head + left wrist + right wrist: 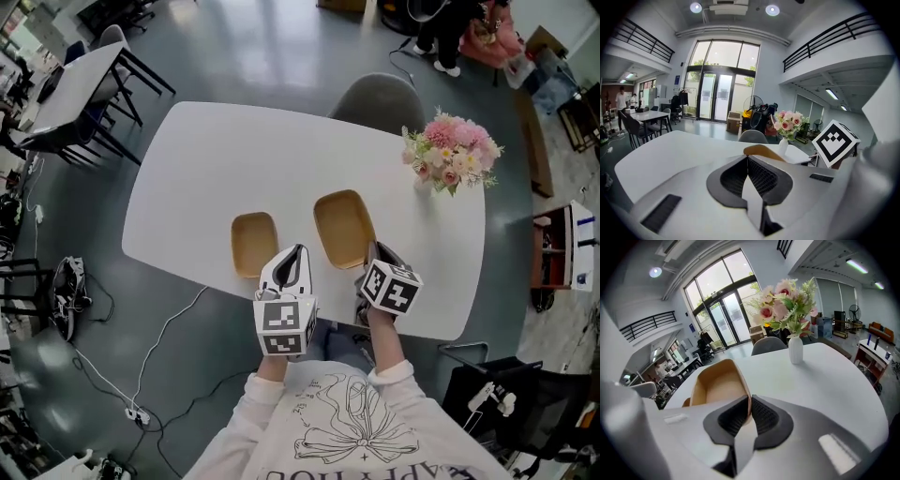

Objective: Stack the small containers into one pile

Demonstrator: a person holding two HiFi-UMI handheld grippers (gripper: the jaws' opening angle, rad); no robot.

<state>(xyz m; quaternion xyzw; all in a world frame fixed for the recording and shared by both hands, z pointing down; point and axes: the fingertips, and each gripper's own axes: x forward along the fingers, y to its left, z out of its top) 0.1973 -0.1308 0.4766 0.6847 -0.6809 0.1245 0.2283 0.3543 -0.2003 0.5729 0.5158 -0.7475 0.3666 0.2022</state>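
Note:
Two small tan containers are on the white table [206,159]. The left container [254,243] lies flat near the front edge. The right container [343,228] is tilted and looks raised; my right gripper [373,251] is shut on its near right rim. In the right gripper view the pads pinch that container's thin wall [719,385] at the right gripper [750,401], and the other container's edge [686,402] peeks out at the left. My left gripper [298,251] is shut and holds nothing, hovering between the two containers; past the left gripper [747,157] shows the held container's rim [761,151].
A white vase of pink flowers [450,155] stands at the table's far right. A grey chair [380,98] is tucked in at the far side. A second table with dark chairs [80,84] stands at the far left, and cables lie on the floor [141,375].

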